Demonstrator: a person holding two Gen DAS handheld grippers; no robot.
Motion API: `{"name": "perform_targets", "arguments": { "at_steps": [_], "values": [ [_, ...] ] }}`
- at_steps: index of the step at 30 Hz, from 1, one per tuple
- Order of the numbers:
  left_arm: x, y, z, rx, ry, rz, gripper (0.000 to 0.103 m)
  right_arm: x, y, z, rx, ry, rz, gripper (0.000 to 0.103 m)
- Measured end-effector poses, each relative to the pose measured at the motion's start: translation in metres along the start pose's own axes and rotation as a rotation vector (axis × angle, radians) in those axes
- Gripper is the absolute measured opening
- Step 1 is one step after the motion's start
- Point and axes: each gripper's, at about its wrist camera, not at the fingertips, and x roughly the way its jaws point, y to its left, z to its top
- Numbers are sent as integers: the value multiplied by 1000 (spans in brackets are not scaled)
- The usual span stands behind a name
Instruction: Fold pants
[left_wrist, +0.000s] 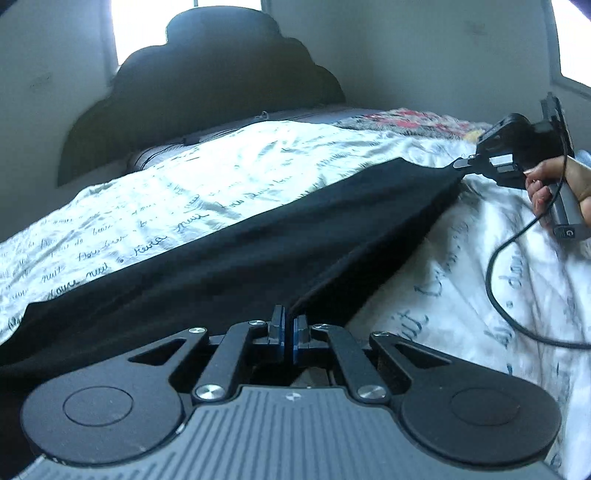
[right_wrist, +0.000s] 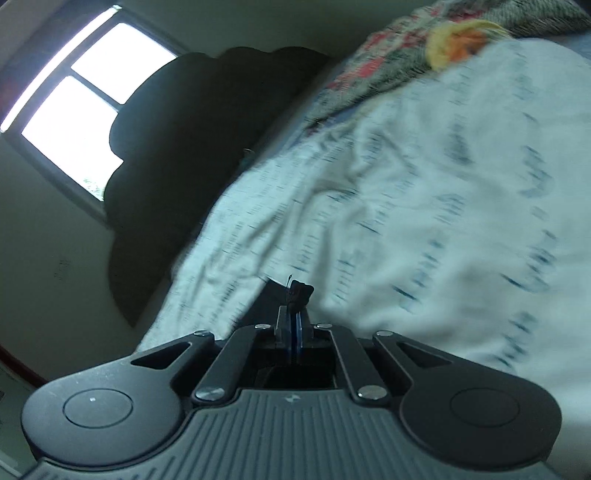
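Stretching the black soft fabric pants (left_wrist: 258, 251) taut over the white script-printed bed quilt (left_wrist: 192, 192), the left gripper (left_wrist: 289, 326) clenches their near edge and the right gripper (left_wrist: 466, 163) their far right corner. From the right wrist, jaws pinch a black tuft; keep tension even while carrying the fold.

Black pants (left_wrist: 258, 251) stretched across bed

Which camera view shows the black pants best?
The left wrist view: the black pants stretch across the printed bedsheet between the left gripper and the right gripper, both shut on them. The right wrist view shows only a small pinched corner.
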Motion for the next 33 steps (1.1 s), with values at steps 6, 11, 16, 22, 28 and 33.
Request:
{"name": "perform_targets", "arguments": {
  "at_steps": [6, 11, 16, 22, 28, 33],
  "values": [
    [1, 0, -4, 27, 64, -19, 21, 16, 0, -3, -55, 96, -110, 12],
    [-28, 18, 0, -43, 91, -137, 33, -18, 36, 0, -209, -179, -269, 22],
    [-33, 67, 10, -166, 79, 51, 46, 43, 120, -47, -709, 329, 69, 74],
    [21, 128, 6, -168, 260, 344, 55, 112, 157, -102, -1015, 384, -48, 94],
    [36, 161, 0, -316, 240, 379, 61, 87, 168, -103, -991, 328, 17, 103],
    [6, 128, -5, -287, 178, 373, 64, 104, 146, -115, -1077, 405, -36, 103]
  ]
}}
